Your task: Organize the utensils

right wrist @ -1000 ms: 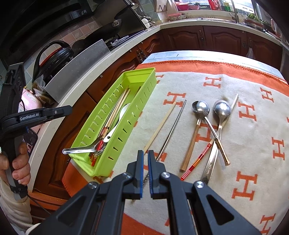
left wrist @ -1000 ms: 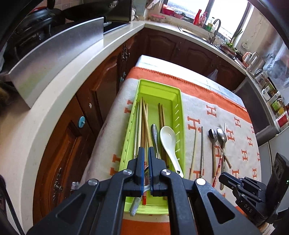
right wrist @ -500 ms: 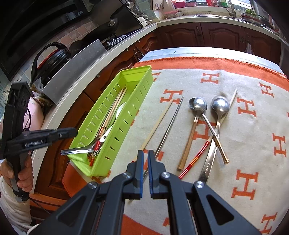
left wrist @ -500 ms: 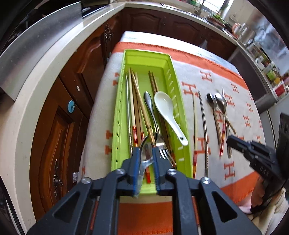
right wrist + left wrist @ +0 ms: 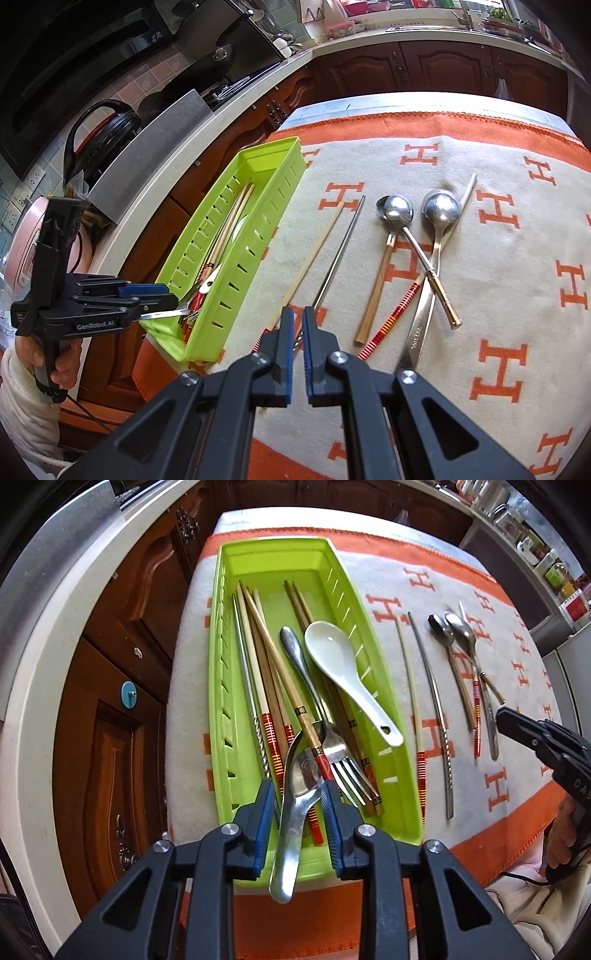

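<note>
Two blue pads of my left gripper (image 5: 298, 805) stand parted around a steel spoon (image 5: 295, 805) whose handle juts over the green tray's (image 5: 218, 686) near rim. My right gripper (image 5: 298, 332), jaws nearly together and empty, hovers above chopsticks (image 5: 314, 254) lying on the cloth (image 5: 517, 280) just beside the tray.

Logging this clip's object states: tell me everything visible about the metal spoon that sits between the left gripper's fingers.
The metal spoon is plain shiny steel with a flat handle. It lies lengthwise at the near end of the green tray, bowl inward on the chopsticks beside the fork, handle sticking out past the tray's near rim. The left gripper straddles it with its fingers apart; whether they touch it is unclear.
</note>
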